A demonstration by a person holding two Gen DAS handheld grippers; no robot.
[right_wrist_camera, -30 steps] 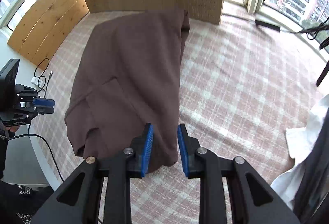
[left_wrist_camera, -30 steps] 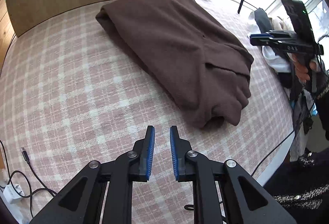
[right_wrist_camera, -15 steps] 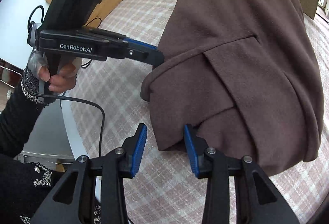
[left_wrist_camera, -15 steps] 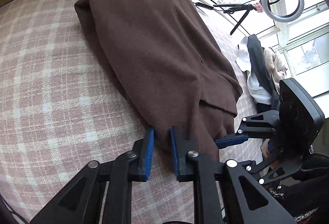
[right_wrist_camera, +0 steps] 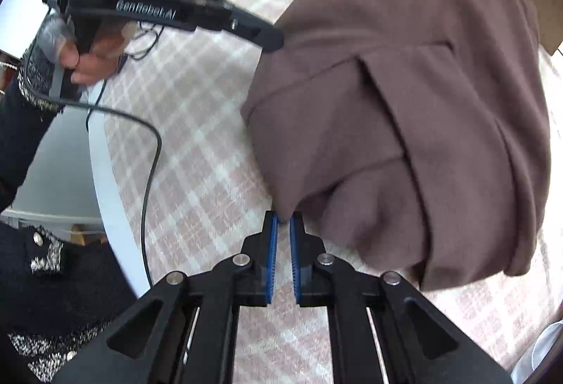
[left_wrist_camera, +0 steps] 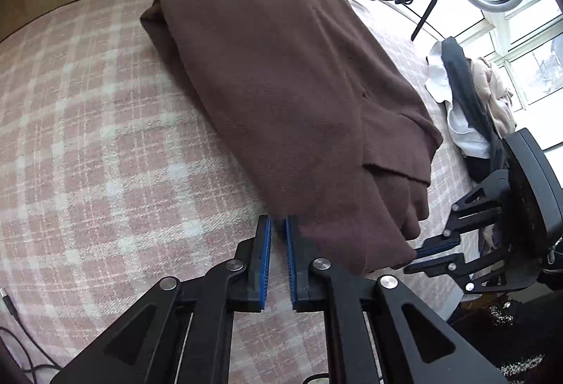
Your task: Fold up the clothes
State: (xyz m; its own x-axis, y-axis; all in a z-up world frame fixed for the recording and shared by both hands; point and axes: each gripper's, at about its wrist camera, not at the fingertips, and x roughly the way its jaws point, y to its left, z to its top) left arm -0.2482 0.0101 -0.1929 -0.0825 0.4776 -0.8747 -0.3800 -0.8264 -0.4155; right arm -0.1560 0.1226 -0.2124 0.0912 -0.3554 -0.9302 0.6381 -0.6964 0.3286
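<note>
The brown garment (left_wrist_camera: 288,95) lies folded on the checked bed cover (left_wrist_camera: 91,151), its long axis running away from both tools. The right hand-held gripper (right_wrist_camera: 284,225) is closing on its near corner; the left hand-held gripper (left_wrist_camera: 277,229), opening, has the near hem between its pads.
</note>
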